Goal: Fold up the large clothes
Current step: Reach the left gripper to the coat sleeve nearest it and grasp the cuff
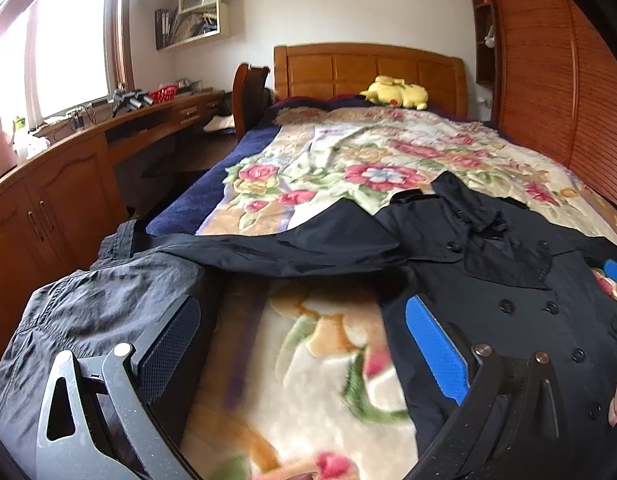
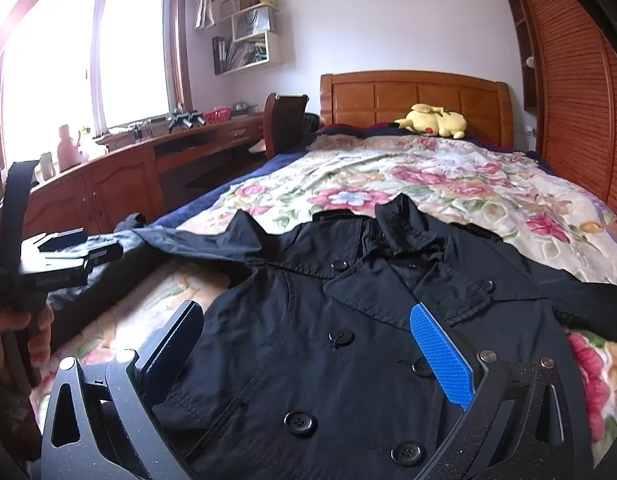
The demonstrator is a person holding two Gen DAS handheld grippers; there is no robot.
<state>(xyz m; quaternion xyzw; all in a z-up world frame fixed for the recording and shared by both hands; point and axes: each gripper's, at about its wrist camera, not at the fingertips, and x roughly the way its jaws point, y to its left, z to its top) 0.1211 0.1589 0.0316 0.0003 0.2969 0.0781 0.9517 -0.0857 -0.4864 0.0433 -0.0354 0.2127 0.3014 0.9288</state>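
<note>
A black double-breasted coat (image 2: 348, 320) lies face up across the lower half of both views on the floral blanket (image 2: 448, 184), collar toward the headboard (image 2: 416, 96), one sleeve (image 1: 276, 248) stretched to the left of the frame. The left gripper (image 1: 304, 344) hovers spread beside that sleeve over bare blanket, gripping nothing; the right gripper (image 2: 308, 352) hangs spread above the buttoned front. Folding looks barely begun: the next move likely calls for pinching the sleeve and drawing it across the chest

The coat (image 2: 308, 320) is plain black with black buttons, lying on a cream blanket (image 2: 448, 184) patterned with pink flowers and green leaves. A yellow plush toy (image 2: 432, 120) sits by the orange-brown wooden headboard (image 2: 388, 96).
</note>
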